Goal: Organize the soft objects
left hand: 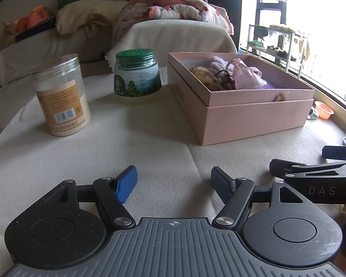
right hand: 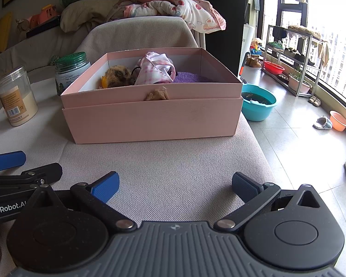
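We see the soft objects piled inside the pink box, well ahead of both our grippers. Our left gripper and right gripper hang spread and empty over the cushion. "GenRobot.AI" and "DAS" mark their sides.

- Box: pink cardboard, open-topped, set into a slightly wider pink base, flat on the beige cushion.
- Brown plush: furry, lying in the box's left half, with an orange bit at its left end.
- Checked cloth: pink and white, bunched in the box's middle, touching the plush.
- Purple towel: flat on the box's floor, right of the cloth.
- Tan tuft: hanging over the box's front wall.
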